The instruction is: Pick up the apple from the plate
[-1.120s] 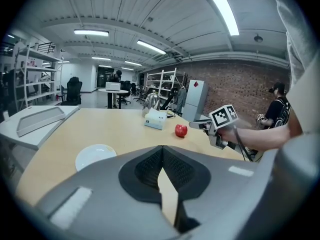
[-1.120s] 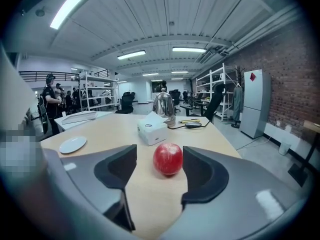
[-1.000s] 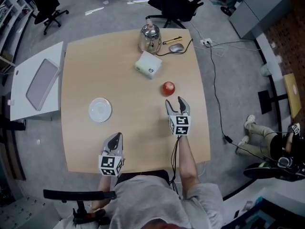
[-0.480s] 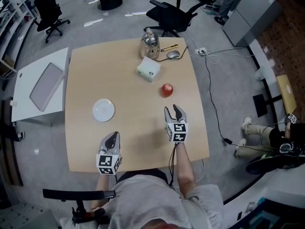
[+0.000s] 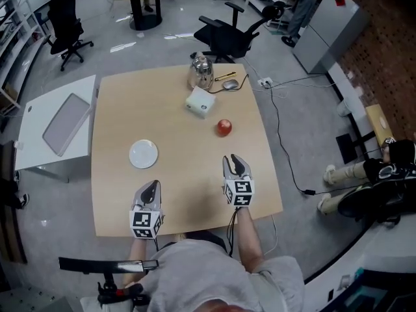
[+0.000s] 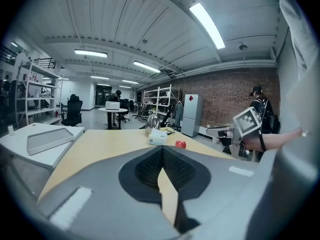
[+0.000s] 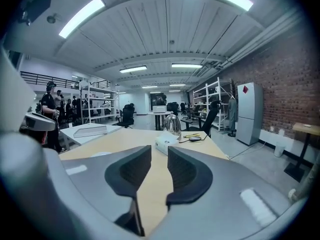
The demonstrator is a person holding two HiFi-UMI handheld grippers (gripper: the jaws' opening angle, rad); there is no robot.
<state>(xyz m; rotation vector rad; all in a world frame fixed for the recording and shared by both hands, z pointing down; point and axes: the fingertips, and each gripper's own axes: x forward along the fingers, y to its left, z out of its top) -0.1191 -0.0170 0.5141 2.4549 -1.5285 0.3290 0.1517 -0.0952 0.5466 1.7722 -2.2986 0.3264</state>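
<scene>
Left of centre in the head view, the white plate point(image 5: 143, 153) sits empty on the table point(image 5: 117, 109). Below it, the left gripper point(image 5: 151, 186) hangs with its jaws pressed together on nothing, probably just parked. The apple point(image 5: 223, 127) lies on bare wood right of centre, well apart from the plate. Beneath it, the right gripper point(image 5: 234, 160) points its way, jaws narrow and closing on air.

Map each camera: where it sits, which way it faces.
Head view: on the person's head, steeply down at the table; shows torso, left gripper, right gripper.
Left gripper view: on the left gripper, across the table toward the apple; shut jaws, right forearm.
Right gripper view: on the right gripper, toward the kettle; closing jaws, nothing between.
Shared: both gripper views see the white box.
</scene>
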